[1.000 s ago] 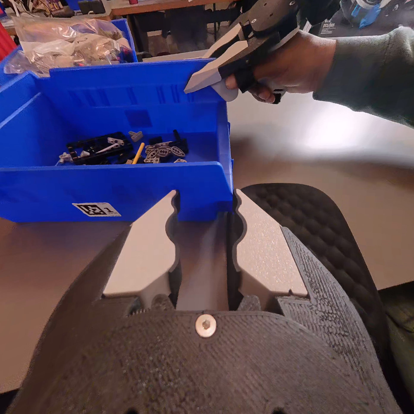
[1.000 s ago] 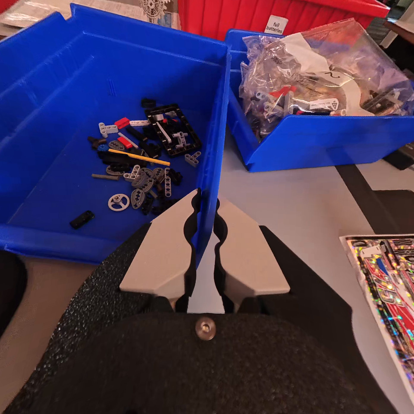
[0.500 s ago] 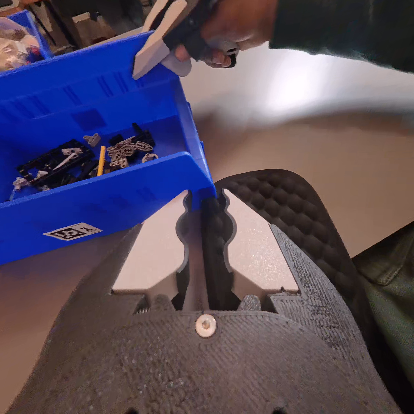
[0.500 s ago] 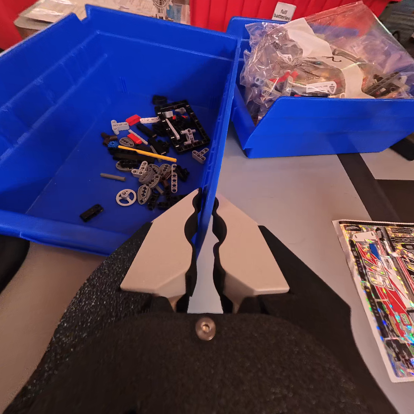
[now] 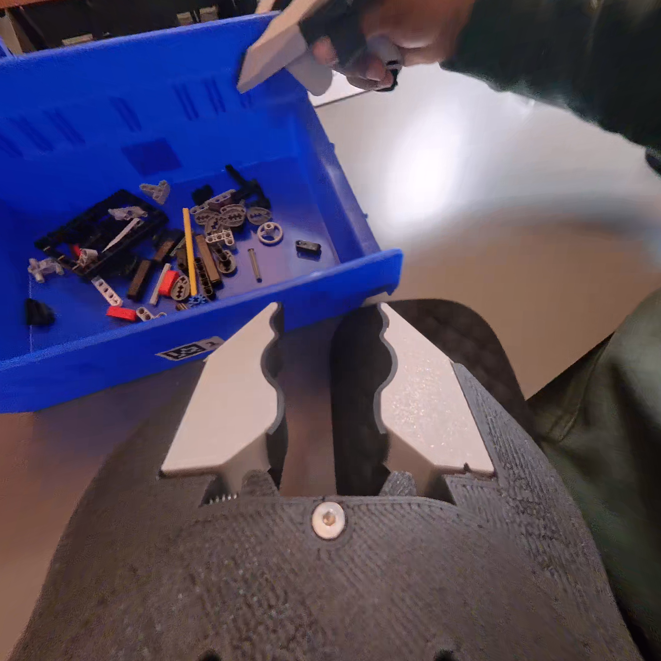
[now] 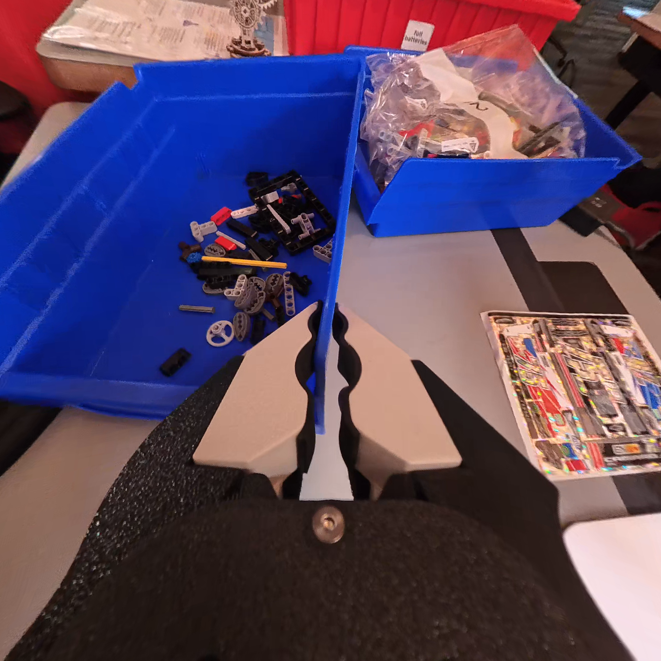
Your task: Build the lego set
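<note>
The right gripper (image 6: 326, 307) is closed down on the side wall of the big blue bin (image 6: 107, 221), 1 finger inside the bin and 1 outside, with the thin blue wall pinched between the dark wavy pads. In the left wrist view the same gripper (image 5: 250, 77) shows at the far top edge of that bin, with the person's hand (image 5: 393, 43) wrapped around its handle and a dark green sleeve (image 5: 572, 53) behind it.

The left gripper (image 5: 329, 311) has its fingers spread apart with nothing between them; its tips sit at the near corner of the bin's low front lip, the left finger overlapping the lip, though I cannot tell if it touches.

The bin looks tilted, and the lego pieces (image 5: 186, 246) lie loose on its floor: a black rectangular frame (image 6: 293, 211), a yellow rod (image 6: 245, 263), grey oval pieces, a small grey wheel (image 6: 219, 333), 2 or 3 red bricks and several black beams. A black-and-white tag (image 5: 189, 348) is stuck on the front lip.

Just beside the big bin stands a smaller blue bin (image 6: 483, 193) stuffed with clear bags of parts (image 6: 465, 107). A shiny sticker sheet (image 6: 579, 390) lies flat on the grey table (image 6: 411, 279) to the right, well apart from both bins. A red bin (image 6: 393, 21) stands behind.
</note>
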